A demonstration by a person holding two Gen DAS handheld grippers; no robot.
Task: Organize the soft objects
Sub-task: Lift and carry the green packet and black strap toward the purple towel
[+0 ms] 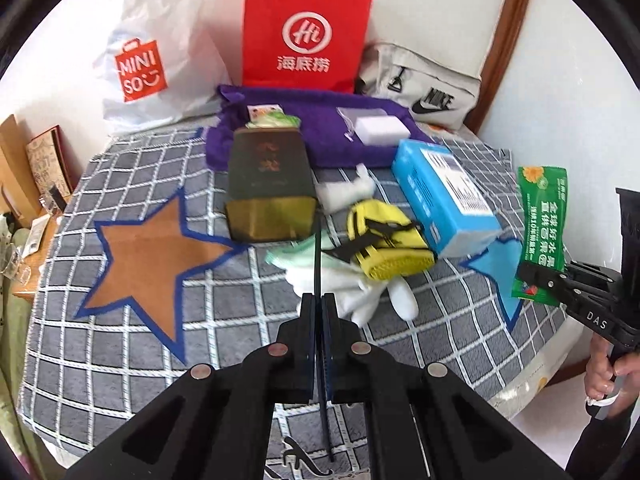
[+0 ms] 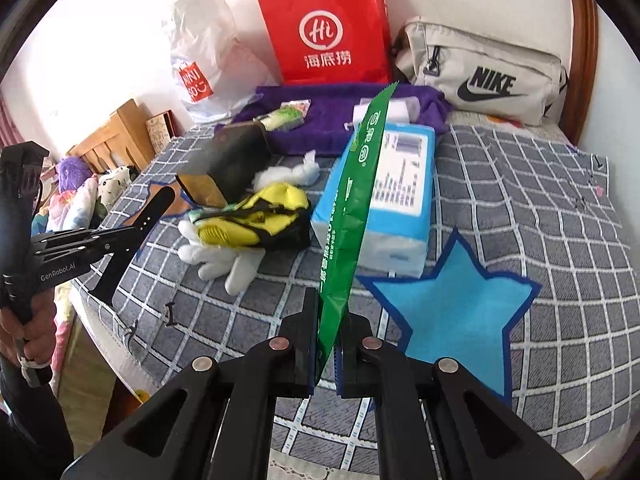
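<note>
Grey checked bedspread (image 2: 540, 208) carries the clutter. Right gripper (image 2: 328, 344) pinches the green packet (image 2: 356, 200) by its near end, long axis running up and away. Left gripper (image 1: 319, 312) pinches a thin dark sheet (image 1: 317, 256), edge-on, pointing far.

A bed (image 2: 540, 208) is covered with a grey checked, star-patterned spread; white walls (image 2: 100, 20) are seen behind it, a wooden headboard (image 2: 580, 60) at its right, daylight throughout

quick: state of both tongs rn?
Left tongs: closed, pinching a thin dark sheet.
Right tongs: closed, holding the green packet.
</note>
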